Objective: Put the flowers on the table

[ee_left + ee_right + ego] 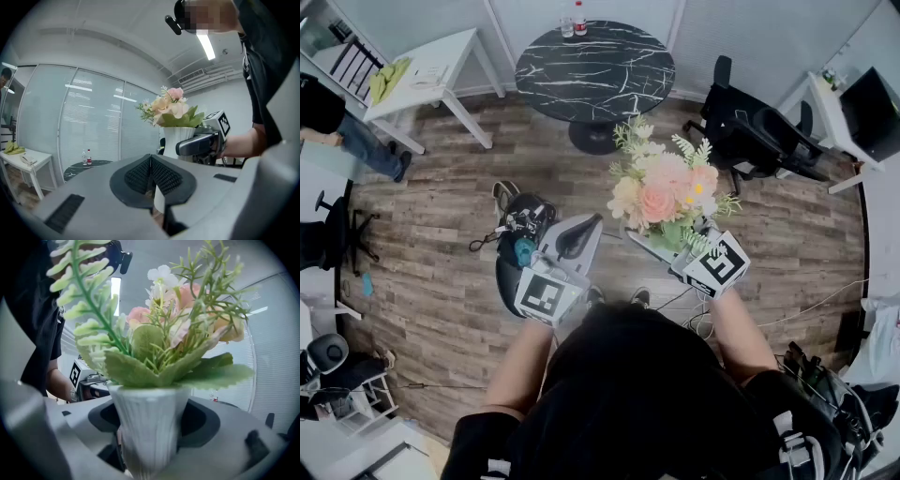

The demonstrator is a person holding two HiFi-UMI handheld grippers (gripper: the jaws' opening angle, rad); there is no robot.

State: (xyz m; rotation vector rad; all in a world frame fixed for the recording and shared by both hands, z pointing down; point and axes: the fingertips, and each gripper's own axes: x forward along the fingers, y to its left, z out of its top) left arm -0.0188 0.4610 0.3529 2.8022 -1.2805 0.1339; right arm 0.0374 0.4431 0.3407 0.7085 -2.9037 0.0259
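Observation:
A bunch of pink and cream flowers (661, 192) with green fronds stands in a white ribbed vase (149, 427). My right gripper (661, 242) is shut on the vase, its jaws wide apart on either side of it, and holds it upright above the wooden floor. In the head view the blooms hide the vase. My left gripper (574, 236) is shut and holds nothing; its pads (161, 177) meet. In the left gripper view the flowers (169, 108) and vase (177, 138) show just to its right. The round black marble table (595, 70) stands ahead, apart from both grippers.
Two bottles (572, 21) stand at the table's far edge. A black office chair (750, 127) is right of it, a white side table (431, 75) with a yellow-green cloth to its left. A black bag (520, 234) and cables lie by my feet. A person (342, 127) stands far left.

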